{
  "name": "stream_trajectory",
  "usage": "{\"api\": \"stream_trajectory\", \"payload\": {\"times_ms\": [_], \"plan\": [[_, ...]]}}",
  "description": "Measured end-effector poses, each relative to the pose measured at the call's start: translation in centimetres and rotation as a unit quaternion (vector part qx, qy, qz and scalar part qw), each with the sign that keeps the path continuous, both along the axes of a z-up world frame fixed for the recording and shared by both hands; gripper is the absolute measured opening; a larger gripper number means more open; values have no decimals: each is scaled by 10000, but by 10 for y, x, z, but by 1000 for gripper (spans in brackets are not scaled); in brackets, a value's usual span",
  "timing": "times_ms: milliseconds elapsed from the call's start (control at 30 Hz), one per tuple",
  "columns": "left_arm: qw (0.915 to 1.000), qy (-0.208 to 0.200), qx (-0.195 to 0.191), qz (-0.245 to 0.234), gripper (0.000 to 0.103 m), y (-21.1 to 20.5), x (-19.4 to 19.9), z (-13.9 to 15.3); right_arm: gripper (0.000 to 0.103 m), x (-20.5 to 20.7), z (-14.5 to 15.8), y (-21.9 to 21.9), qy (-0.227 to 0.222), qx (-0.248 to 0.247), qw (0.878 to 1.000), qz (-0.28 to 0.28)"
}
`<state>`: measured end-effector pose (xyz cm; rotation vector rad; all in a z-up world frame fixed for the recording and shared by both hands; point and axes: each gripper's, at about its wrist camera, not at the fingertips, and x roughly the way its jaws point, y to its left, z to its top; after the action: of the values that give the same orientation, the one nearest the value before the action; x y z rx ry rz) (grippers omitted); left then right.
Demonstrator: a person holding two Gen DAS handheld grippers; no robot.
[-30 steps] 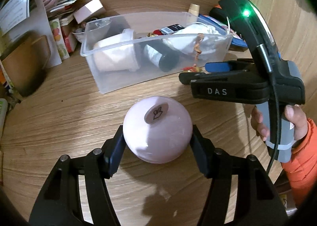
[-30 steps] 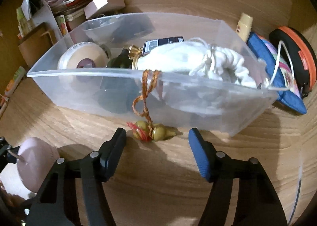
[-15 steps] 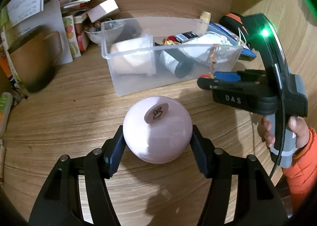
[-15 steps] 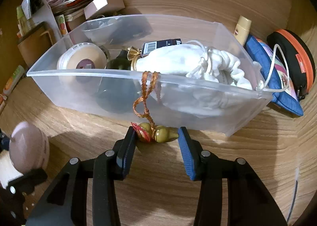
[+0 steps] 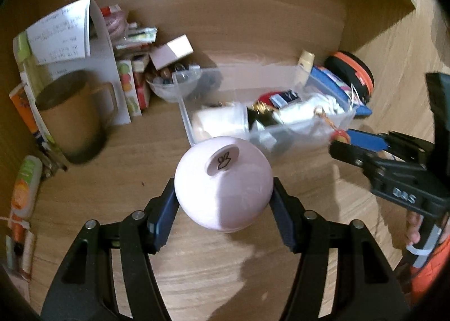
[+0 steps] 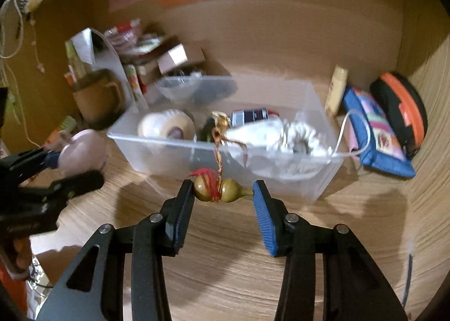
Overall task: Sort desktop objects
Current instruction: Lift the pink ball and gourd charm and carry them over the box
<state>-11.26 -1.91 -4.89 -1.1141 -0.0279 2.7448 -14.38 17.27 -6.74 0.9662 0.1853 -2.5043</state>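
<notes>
My left gripper (image 5: 223,202) is shut on a pale pink ball-shaped object (image 5: 223,183) with a round rabbit sticker, held above the wooden desk. My right gripper (image 6: 223,197) is shut on a small olive gourd charm (image 6: 220,191) with red thread; its orange cord (image 6: 218,152) runs up over the front wall of the clear plastic bin (image 6: 281,174). The bin (image 5: 188,121) holds a white tape roll (image 6: 166,127), a dark bottle, a white drawstring pouch (image 6: 281,132) and a small card box. The pink object also shows at the left of the right wrist view (image 6: 81,149).
A brown mug (image 5: 70,118), a folded paper stand (image 5: 70,34), small boxes and a clear bowl (image 5: 174,87) crowd the back left. A blue pouch (image 6: 377,129), an orange-black case (image 6: 402,107) and a cream tube (image 6: 336,87) lie right of the bin. Wooden walls close the back and right.
Both grippers have risen away from the desk. The right one closed on the gourd charm and lifted it, pulling its cord taut. The left one lifted the pink object.
</notes>
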Motion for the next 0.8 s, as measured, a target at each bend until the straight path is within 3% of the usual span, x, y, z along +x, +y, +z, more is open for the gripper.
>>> {"api": "stream_trajectory", "payload": {"times_ms": [300,800], "plan": [[9999,153,17,-38,62,-3,-24,25,39,-8,16,-6,107,-285,9995,82],[9998,-7,90,-151,62,11,-72,21,39,-45,25,-13,156,-367,9992,77]]}}
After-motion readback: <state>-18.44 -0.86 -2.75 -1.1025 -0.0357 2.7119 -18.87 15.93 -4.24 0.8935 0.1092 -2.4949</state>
